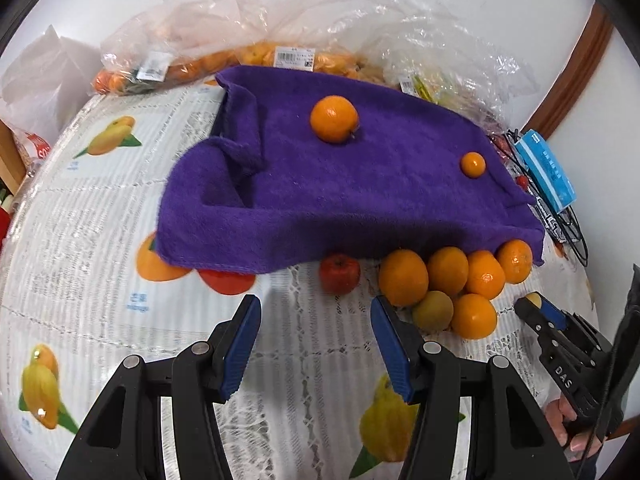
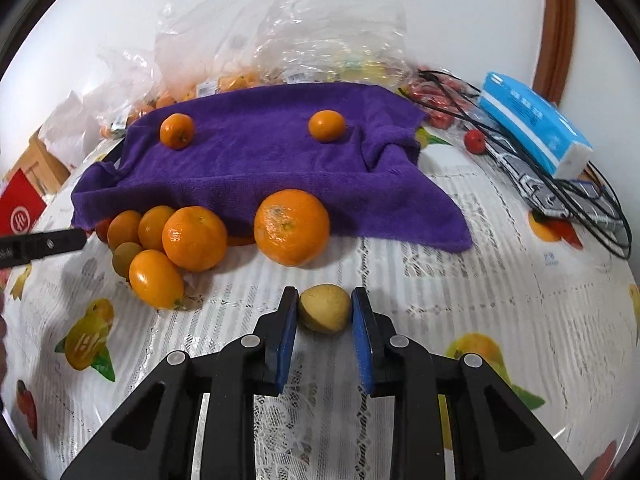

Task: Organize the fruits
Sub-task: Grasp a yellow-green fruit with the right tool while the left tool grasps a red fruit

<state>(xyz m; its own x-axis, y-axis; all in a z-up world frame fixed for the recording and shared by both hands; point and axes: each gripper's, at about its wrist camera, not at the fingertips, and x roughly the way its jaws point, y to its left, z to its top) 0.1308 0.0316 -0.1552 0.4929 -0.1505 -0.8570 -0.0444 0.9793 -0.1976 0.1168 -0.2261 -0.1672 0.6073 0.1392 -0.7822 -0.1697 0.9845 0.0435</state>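
Right tool grips one yellow fruit; left tool gapes empty; two oranges on towel.

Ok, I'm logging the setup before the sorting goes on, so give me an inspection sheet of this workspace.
Surface: table under a fruit-print cover.
Job's things: two oranges on the purple towel; a cluster of oranges at its near edge; a small red fruit beside them.
Clutter: plastic bags of fruit behind the towel; blue tissue pack.
Grippers: right gripper shut on a small yellow fruit; left gripper open, nothing between its jaws.
Cables: black cables at the right.
Surroundings: white wall, wooden trim.
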